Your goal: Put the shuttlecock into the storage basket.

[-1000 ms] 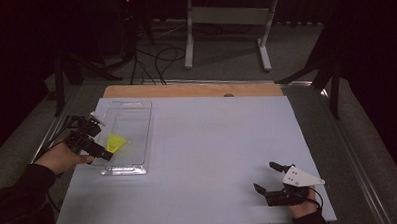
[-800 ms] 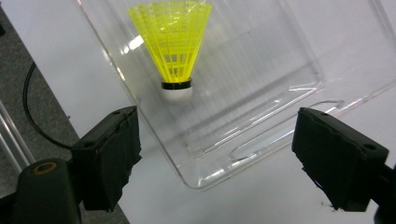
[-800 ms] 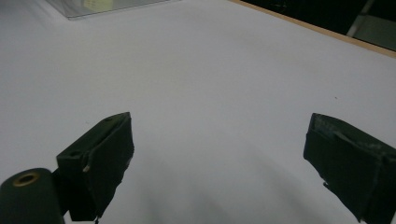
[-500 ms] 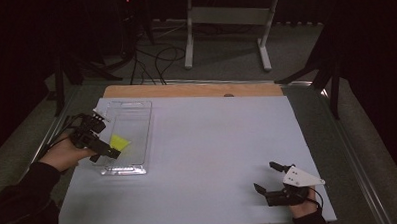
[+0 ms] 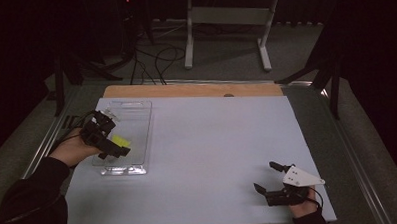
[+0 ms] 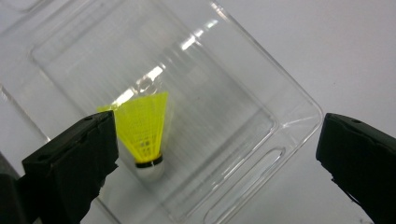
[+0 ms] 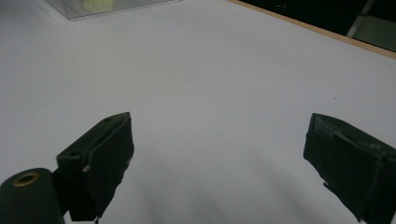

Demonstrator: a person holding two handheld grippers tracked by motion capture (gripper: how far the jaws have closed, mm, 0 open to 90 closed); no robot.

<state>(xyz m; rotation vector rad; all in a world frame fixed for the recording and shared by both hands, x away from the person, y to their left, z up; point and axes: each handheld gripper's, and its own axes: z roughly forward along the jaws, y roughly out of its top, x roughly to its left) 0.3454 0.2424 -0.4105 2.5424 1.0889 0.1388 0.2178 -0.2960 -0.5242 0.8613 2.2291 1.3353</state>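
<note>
Clearly nearer: left gripper (image 6: 217, 154), jaws wide apart and empty, over clear tray (image 6: 289, 100). Yellow shuttlecock (image 6: 142, 130) inside, just beside one jaw, cork end nearest. Right gripper (image 5: 271, 180) well apart, open, empty.

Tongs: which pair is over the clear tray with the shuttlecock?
The left tongs, open, at the table's left side, over the clear tray holding the yellow shuttlecock. The right tongs, also open, sit near the front right over bare white tabletop.
</note>
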